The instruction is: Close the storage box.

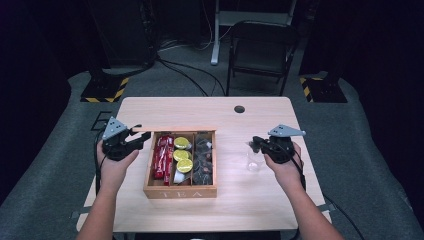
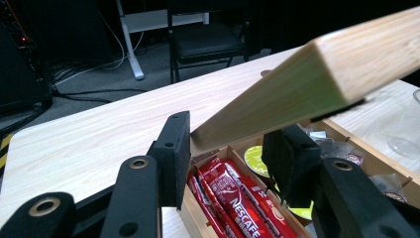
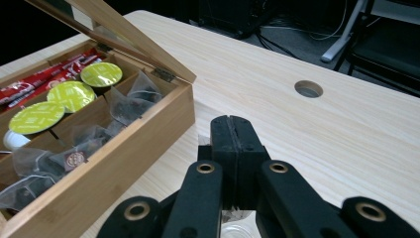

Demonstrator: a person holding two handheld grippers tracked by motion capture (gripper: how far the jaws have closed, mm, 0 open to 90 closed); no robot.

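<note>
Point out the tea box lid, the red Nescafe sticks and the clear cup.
tea box lid [image 2: 297, 84], left gripper view, its pale edge face.
red Nescafe sticks [image 1: 163, 156], high view, middle of the packets.
clear cup [image 1: 253, 162], high view, its side wall.

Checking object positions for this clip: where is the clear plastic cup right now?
In the high view the clear plastic cup stands on the table, right of the tea box, just under the right gripper.

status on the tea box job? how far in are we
Done: the wooden tea box is open, its wooden lid raised and clamped in the left gripper. In hand: the right gripper is shut, apparently on a small tea bag tag, above the clear plastic cup; the bag itself is hidden. Left: probably dropping the bag into the cup and closing the lid.
</note>
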